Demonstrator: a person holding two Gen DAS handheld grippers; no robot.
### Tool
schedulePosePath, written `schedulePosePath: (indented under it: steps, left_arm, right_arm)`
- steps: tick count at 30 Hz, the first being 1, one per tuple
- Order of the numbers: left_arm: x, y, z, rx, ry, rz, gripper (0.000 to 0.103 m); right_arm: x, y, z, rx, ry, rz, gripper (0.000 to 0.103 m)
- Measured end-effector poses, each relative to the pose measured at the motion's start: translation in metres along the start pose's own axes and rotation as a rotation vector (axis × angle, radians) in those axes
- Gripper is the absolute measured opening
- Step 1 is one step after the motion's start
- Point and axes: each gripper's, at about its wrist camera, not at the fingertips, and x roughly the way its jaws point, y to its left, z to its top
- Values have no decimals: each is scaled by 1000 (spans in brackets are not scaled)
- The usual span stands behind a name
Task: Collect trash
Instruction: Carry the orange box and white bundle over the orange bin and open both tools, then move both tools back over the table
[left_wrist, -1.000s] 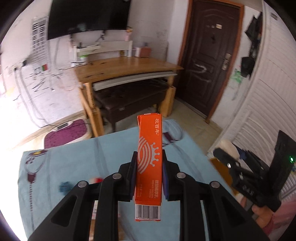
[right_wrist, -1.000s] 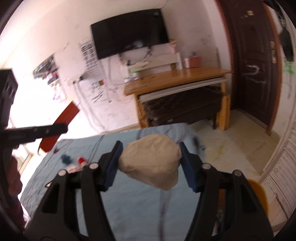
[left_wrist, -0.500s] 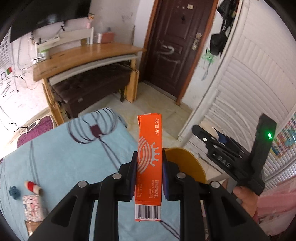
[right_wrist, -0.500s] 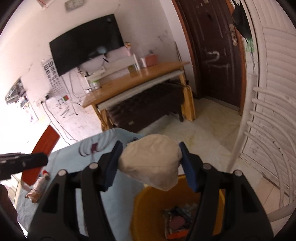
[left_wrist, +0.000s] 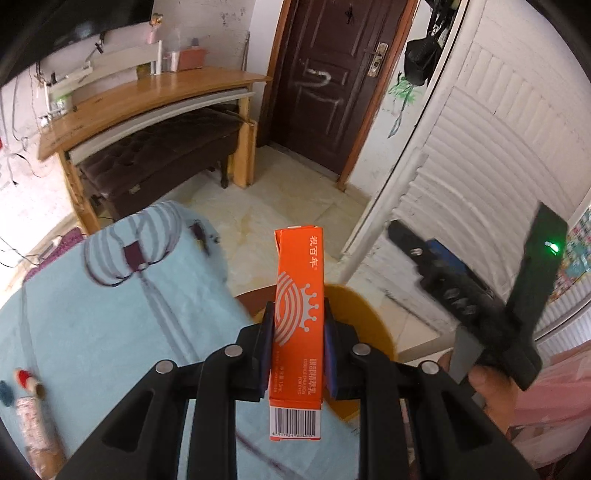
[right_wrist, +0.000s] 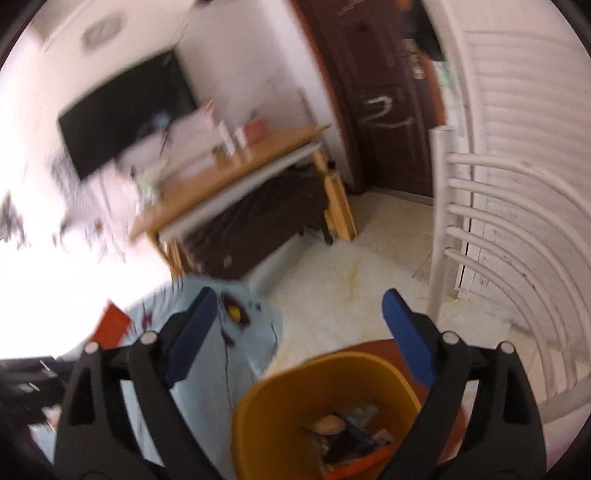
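My left gripper is shut on a tall orange carton, held upright by its lower half. It hangs over the corner of the blue bedspread, in front of the yellow bin. My right gripper is above the yellow bin with its jaws opening wide and nothing between the pads. A crumpled beige wad lies in the bin among other rubbish. In the right wrist view the orange carton shows at the left.
A patterned tube and a small red-capped item lie on the bedspread at the left. A white barred frame and louvred doors stand close on the right. Beyond are a wooden desk, a dark bench and a brown door.
Both grippers swung from over the bed towards the yellow bin. The right jaws opened and the beige wad left them; it now lies in the bin. The left still holds the carton.
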Motion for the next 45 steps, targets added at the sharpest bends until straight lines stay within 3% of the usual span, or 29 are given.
schedulePosePath:
  steps: [2, 3, 4, 5, 6, 16, 22, 27, 33, 42, 45]
  left_arm:
    - [11, -3, 7, -10, -19, -40, 25]
    - [15, -2, 9, -20, -19, -74, 44]
    - [19, -2, 10, -30, -15, -101, 72]
    - [23, 0, 11, -52, -10, -133, 82]
    - [25, 2, 10, -70, -15, -147, 85]
    - [16, 1, -7, 14, -59, -26, 85]
    - [-3, 7, -9, 14, -90, -11, 85]
    - [-20, 28, -16, -46, -109, -18, 85]
    - [-46, 73, -31, -134, -112, 21, 85]
    - [-108, 180, -69, -233, -130, 260, 85]
    - [-123, 219, -81, -295, -124, 308, 85]
  right_arm:
    - [-7, -14, 4, 61, -24, 24, 87]
    - [-9, -19, 5, 74, -26, 27, 87]
    - [-9, -21, 6, 75, -27, 23, 87]
    - [-9, -23, 7, 77, -29, 15, 87]
    - [-8, -25, 7, 78, -28, 12, 87]
    - [-1, -5, 7, 29, -17, 28, 87]
    - [0, 9, 5, -6, -13, 43, 88]
    - [1, 32, 1, -53, -6, 65, 92]
    - [2, 70, -10, -121, 16, 128, 92]
    - [-1, 138, -38, -243, 71, 257, 95]
    - [1, 165, -54, -311, 106, 290, 95]
